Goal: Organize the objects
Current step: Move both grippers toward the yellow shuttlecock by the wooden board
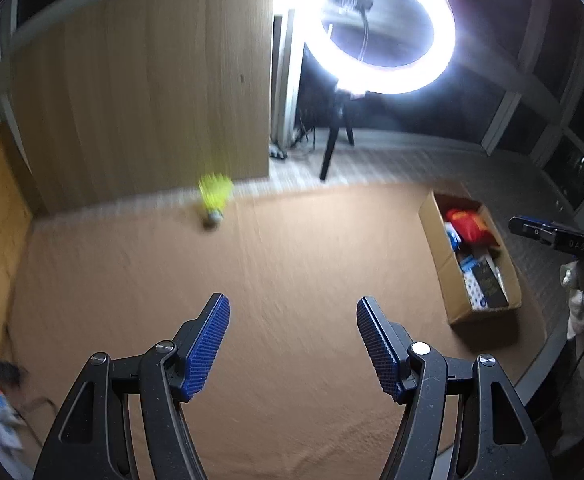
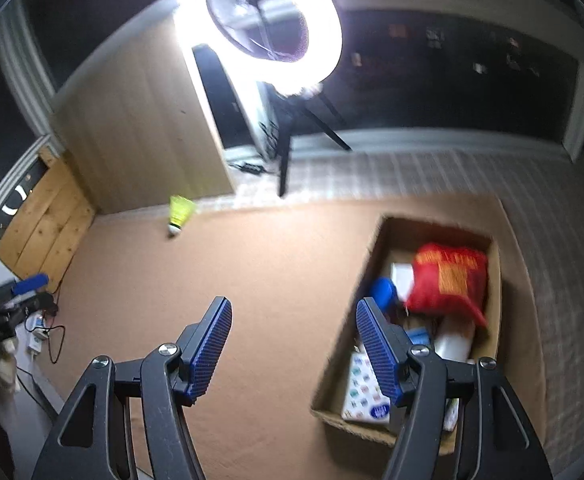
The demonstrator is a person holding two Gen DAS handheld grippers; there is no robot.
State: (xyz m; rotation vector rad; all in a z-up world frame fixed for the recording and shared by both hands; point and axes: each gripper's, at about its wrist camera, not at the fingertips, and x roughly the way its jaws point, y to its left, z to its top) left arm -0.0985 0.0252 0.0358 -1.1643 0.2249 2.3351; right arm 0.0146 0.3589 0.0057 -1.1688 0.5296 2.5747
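Note:
A yellow shuttlecock (image 1: 213, 200) stands alone near the far edge of the brown table cover (image 1: 276, 280); it also shows in the right wrist view (image 2: 179, 214). A cardboard box (image 2: 375, 256) at the right holds a red bag (image 2: 447, 278), a blue item (image 2: 383, 294), a white patterned packet (image 2: 361, 394) and other things; it also shows in the left wrist view (image 1: 437, 236). My left gripper (image 1: 293, 322) is open and empty above the table. My right gripper (image 2: 293, 322) is open and empty, its right finger over the box's near left side.
A lit ring light (image 1: 379, 28) on a tripod stands beyond the table. A wooden panel (image 1: 140, 92) rises at the back left. Wooden boards (image 2: 48, 224) lean at the left. Cables and a power strip (image 2: 38, 334) lie at the left.

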